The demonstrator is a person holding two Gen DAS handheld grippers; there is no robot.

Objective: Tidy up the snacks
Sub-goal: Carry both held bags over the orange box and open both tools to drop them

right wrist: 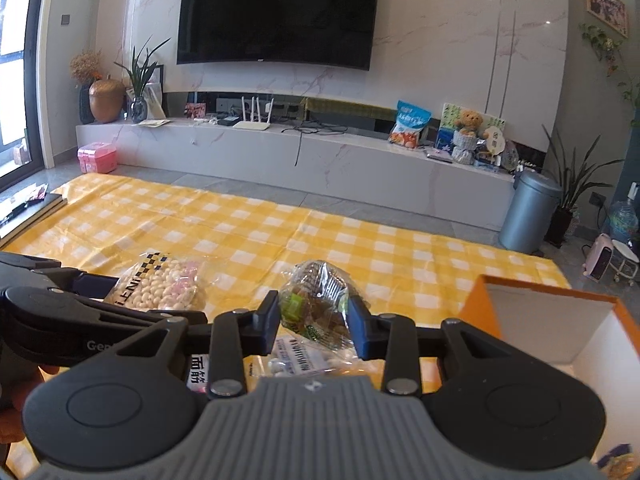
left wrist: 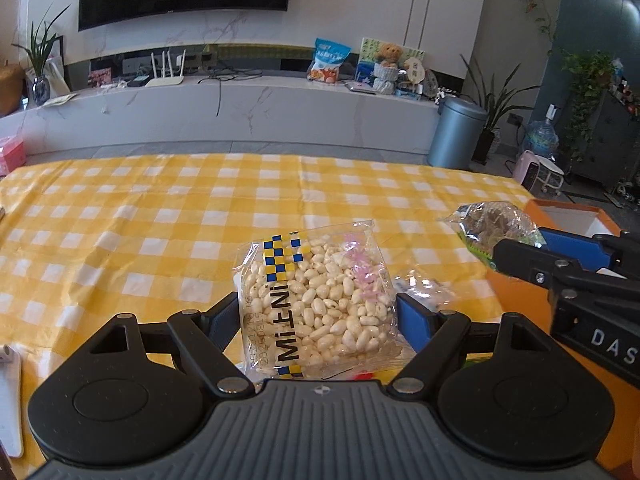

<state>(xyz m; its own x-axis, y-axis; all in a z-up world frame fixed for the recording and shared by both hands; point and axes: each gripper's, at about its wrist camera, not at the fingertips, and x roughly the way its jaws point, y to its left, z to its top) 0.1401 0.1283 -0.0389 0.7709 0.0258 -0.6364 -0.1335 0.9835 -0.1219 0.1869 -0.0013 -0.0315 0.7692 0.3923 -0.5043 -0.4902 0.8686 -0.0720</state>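
A clear bag of white puffed snacks (left wrist: 320, 300) with a blue and yellow checked label is held wide between the pads of my left gripper (left wrist: 320, 312), lifted above the yellow checked cloth (left wrist: 140, 220). The same bag (right wrist: 160, 288) shows at the left of the right wrist view. My right gripper (right wrist: 314, 316) is shut on a small clear bag of brown and green candies (right wrist: 316, 300), also off the table. From the left wrist view that candy bag (left wrist: 496, 228) hangs at the right, near the orange box (left wrist: 568, 216).
An orange box with a white inside (right wrist: 552, 328) stands open at the right. More snack packets (right wrist: 296, 360) lie on the cloth under my right gripper. A book (right wrist: 28, 216) lies at the far left edge. Beyond the table are a TV bench and a grey bin (right wrist: 528, 216).
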